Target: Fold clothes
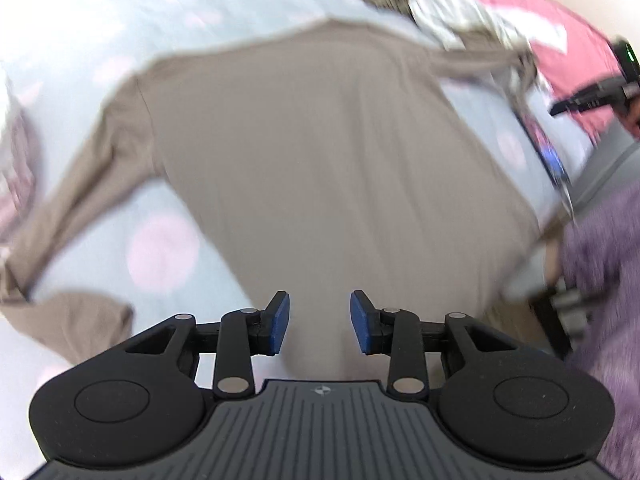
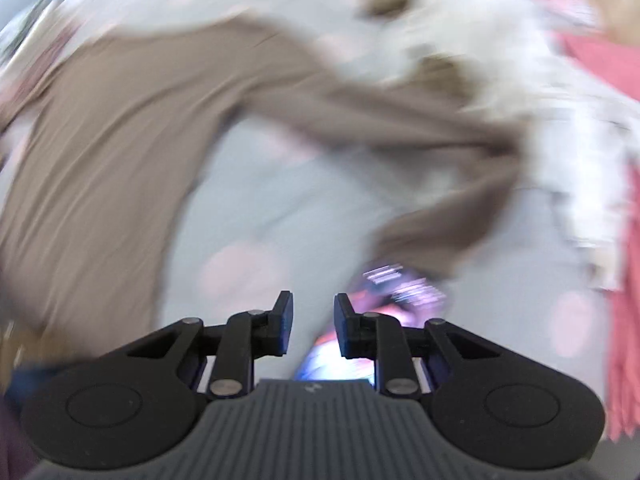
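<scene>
A tan long-sleeved top (image 1: pixel 320 152) lies spread flat on a pale sheet with pink dots (image 1: pixel 164 252), one sleeve (image 1: pixel 72 200) running out to the left. My left gripper (image 1: pixel 320 320) hangs above its lower hem, open, nothing between its blue pads. In the right wrist view the same tan top (image 2: pixel 100 152) fills the left side and its other sleeve (image 2: pixel 400 120) stretches right, bent back on itself. My right gripper (image 2: pixel 314 328) hovers over the sheet, open and empty. The picture is blurred.
A heap of white and patterned clothes (image 1: pixel 440 4) and a pink cloth (image 1: pixel 560 40) lie beyond the top. A glossy dark object with bright print (image 2: pixel 400 284) sits on the sheet under my right gripper. A purple sleeve (image 1: pixel 608 264) is at the right edge.
</scene>
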Action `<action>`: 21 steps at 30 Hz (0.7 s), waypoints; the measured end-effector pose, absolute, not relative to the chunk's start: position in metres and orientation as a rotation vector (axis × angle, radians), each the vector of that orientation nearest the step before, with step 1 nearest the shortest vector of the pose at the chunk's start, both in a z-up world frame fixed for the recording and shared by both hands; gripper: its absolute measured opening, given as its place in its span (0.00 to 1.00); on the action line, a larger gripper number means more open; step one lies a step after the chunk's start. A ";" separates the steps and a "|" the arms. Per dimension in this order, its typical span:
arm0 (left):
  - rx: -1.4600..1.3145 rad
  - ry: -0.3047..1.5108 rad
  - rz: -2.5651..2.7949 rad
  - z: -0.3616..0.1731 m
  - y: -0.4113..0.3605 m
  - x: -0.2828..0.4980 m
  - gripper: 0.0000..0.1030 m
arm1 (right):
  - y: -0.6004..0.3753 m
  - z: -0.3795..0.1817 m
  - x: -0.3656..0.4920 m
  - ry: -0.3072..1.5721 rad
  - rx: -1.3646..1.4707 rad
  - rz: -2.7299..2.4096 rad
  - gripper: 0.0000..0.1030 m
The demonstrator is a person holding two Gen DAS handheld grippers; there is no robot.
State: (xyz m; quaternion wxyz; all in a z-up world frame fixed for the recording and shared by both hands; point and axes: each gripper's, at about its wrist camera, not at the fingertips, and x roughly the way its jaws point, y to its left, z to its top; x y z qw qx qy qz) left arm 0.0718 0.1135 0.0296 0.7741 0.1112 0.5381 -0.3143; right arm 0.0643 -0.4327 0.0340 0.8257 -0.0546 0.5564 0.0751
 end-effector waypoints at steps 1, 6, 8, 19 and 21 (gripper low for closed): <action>0.232 1.148 -0.668 0.030 0.109 0.075 0.34 | -0.441 0.038 0.067 1.150 -0.102 0.107 0.25; 0.200 1.094 -0.657 0.035 0.078 0.092 0.36 | -0.475 0.042 0.074 1.008 -0.112 -0.040 0.26; 0.203 1.086 -0.665 0.031 0.054 0.103 0.36 | -0.482 0.042 0.075 0.964 -0.130 -0.051 0.26; 0.236 1.093 -0.697 0.018 0.017 0.122 0.37 | -0.486 0.028 0.104 0.926 -0.095 -0.053 0.04; 0.239 1.098 -0.706 0.015 0.012 0.124 0.37 | -0.478 0.039 0.099 0.907 -0.090 -0.026 0.03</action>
